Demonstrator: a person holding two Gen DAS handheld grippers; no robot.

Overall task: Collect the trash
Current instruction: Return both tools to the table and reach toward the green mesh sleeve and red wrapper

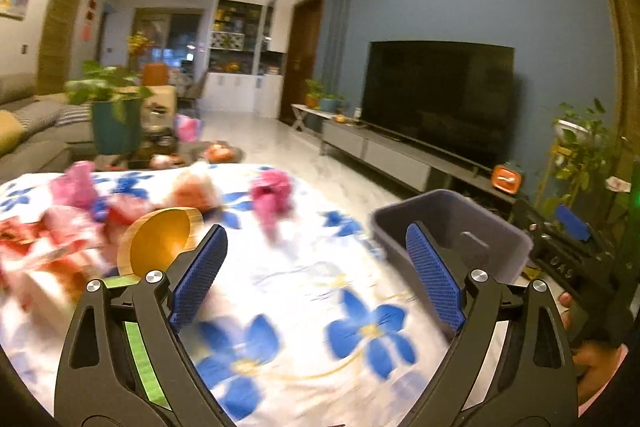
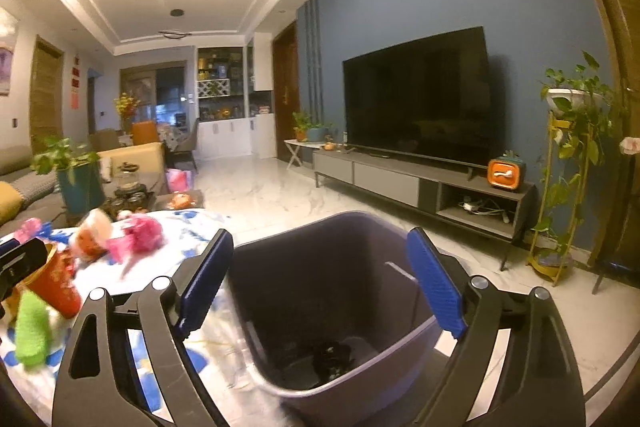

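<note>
- Hovering over a dark grey bin (image 2: 336,307), the right gripper (image 2: 320,279) spreads its blue fingers (image 2: 436,287) wide with nothing between them, a stance suited to letting rubbish fall straight in.
- Something small and dark lies on the bin's floor; too dim to identify.
- At the left hand's view, the left gripper (image 1: 316,275) also stands wide and empty above a worktop under a white cloth with blue flowers (image 1: 360,335), seemingly facing the next pickup.
- Remaining trash (image 1: 272,195), blurred crumpled pink and red wrappers, clusters from 9 to 11 o'clock on the cloth, beside a tipped wooden bowl (image 1: 160,239).
- The bin sits off the worktop's edge at 2 o'clock, close enough for short drops.
- A red cup (image 2: 54,287) and a green scrap (image 2: 32,331) appear at 9 o'clock in the right view.
</note>
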